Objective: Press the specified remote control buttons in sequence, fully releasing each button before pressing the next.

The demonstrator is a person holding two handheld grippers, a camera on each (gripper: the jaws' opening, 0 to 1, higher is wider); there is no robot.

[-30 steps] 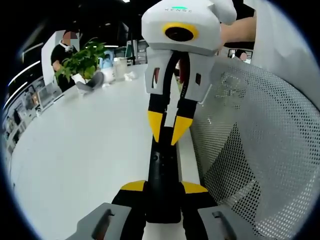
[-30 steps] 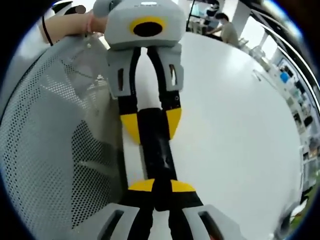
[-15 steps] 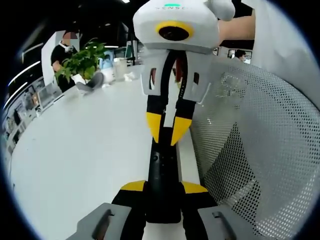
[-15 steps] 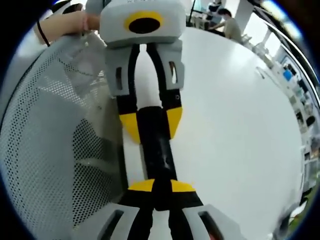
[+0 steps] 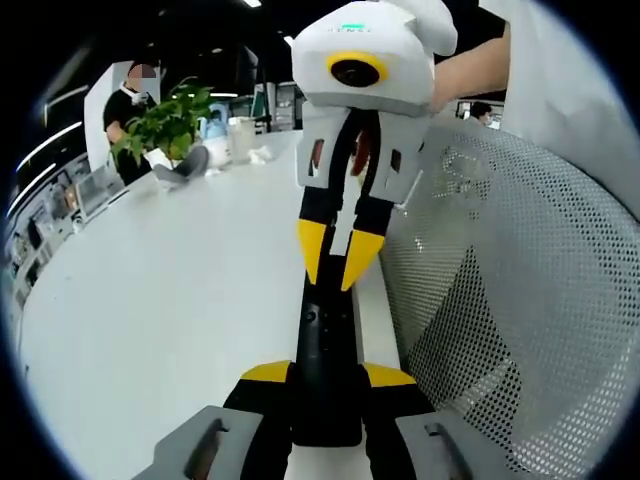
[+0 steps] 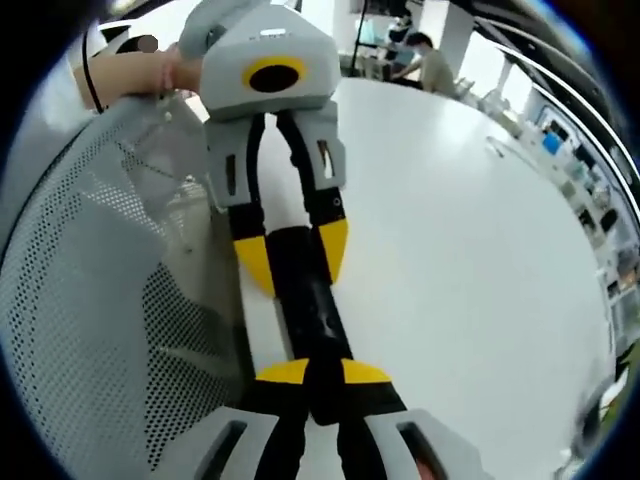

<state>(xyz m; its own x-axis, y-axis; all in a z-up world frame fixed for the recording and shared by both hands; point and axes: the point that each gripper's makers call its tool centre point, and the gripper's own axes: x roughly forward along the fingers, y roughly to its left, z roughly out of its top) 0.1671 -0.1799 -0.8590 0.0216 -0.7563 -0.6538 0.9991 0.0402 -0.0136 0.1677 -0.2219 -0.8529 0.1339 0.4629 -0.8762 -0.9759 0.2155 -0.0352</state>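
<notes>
A slim black remote control (image 5: 325, 335) lies lengthwise between my left gripper's (image 5: 328, 374) yellow-tipped jaws, which are shut on its near end, above the white table's (image 5: 170, 290) edge. My right gripper (image 5: 336, 272) comes down from above with its yellow tips pinched together, resting on the remote's far end just past a small round button. In the right gripper view the remote (image 6: 305, 290) runs ahead from my right gripper (image 6: 325, 375), and the left gripper (image 6: 292, 258) clamps its far end from both sides.
A white mesh chair back (image 5: 500, 300) stands close beside the remote, also seen as mesh (image 6: 100, 300). A potted plant (image 5: 165, 125), cups and a seated person sit at the table's far side. A hand (image 6: 150, 65) holds the left gripper.
The right gripper's body has swung a little to the right and tilted while its tips stay on the remote's far end. The left gripper still holds the remote.
</notes>
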